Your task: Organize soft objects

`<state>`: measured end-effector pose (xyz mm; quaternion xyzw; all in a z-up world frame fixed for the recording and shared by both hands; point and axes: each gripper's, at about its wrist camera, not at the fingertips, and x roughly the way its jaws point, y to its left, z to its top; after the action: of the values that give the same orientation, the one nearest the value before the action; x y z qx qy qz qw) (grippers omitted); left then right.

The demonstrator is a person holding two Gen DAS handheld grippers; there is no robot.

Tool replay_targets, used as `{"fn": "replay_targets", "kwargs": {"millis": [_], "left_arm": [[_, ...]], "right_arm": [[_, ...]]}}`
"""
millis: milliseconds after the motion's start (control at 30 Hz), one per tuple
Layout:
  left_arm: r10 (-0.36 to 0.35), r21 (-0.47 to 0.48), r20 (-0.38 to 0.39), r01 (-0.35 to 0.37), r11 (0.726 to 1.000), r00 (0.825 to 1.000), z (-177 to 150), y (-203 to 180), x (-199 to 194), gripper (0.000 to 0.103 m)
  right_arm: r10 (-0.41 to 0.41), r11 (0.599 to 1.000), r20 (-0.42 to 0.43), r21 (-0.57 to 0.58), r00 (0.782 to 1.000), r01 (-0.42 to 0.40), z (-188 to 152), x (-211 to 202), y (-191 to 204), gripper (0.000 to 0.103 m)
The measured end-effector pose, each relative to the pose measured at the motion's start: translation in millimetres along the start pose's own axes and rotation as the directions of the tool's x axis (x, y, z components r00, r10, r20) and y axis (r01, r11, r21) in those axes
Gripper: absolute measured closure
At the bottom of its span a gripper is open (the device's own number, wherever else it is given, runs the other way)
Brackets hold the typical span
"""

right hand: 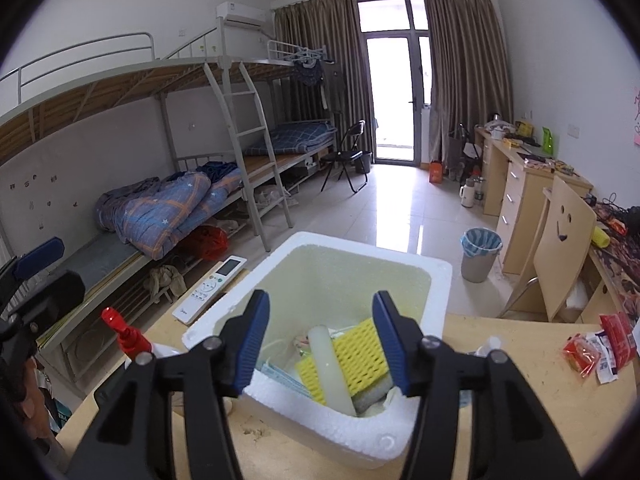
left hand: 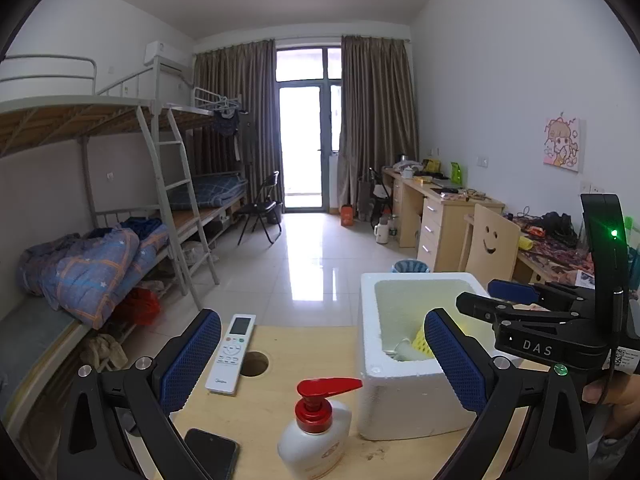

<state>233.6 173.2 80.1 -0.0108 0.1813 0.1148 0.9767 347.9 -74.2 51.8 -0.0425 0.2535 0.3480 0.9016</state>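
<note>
While both grippers, the left gripper (left hand: 320, 354) and the right gripper (right hand: 320, 340), hang with jaws apart and empty, one white foam box (right hand: 404, 258) on the table (right hand: 532, 408) holds one yellow sponge (right hand: 360, 354), one pale roll (right hand: 330, 364) and one blue mask (right hand: 286, 378).

Left gripper (left hand: 320, 354) gapes wide, empty; right gripper (right hand: 320, 344) parted, empty.

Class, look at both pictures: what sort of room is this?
Most likely a shared dormitory room: metal bunk beds along one wall, study desks opposite, and a wall air conditioner.
</note>
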Motion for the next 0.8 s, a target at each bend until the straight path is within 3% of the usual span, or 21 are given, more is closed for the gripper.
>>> {"fn": "replay_targets", "kwargs": {"millis": [333, 367, 433, 600, 800], "left_arm": [[-0.016, 0.008, 0.020, 0.016, 1.000, 1.000, 1.3, -12.8, -24.7, 0.001], [-0.024, 0.002, 0.020, 0.024, 1.000, 1.000, 1.7, -12.8, -28.8, 0.001], [-0.033, -0.002, 0.020, 0.033, 0.999, 0.999, 1.6, -13.2, -34.6, 0.001], [-0.037, 0.008, 0.029, 0.037, 0.999, 0.999, 0.9, -20.3, -55.6, 0.001], [-0.043, 0.016, 0.049, 0.042, 0.999, 0.998, 3.0, -28.3, -83.9, 0.001]], "right_arm": [[-0.016, 1.000, 0.058, 0.006, 0.998, 0.016, -1.2, -45.6, 3.5, 0.036], [-0.021, 1.000, 0.061, 0.005, 0.998, 0.021, -0.6, -48.7, 4.8, 0.033], [-0.020, 1.000, 0.077, 0.014, 0.997, 0.019, -0.7, -62.3, 6.3, 0.016], [-0.029, 1.000, 0.112, -0.004, 0.993, 0.029, -2.8, -87.9, 14.8, 0.000], [-0.055, 0.998, 0.143, -0.035, 0.988, 0.061, -8.7, -118.7, 28.7, 0.000]]}}
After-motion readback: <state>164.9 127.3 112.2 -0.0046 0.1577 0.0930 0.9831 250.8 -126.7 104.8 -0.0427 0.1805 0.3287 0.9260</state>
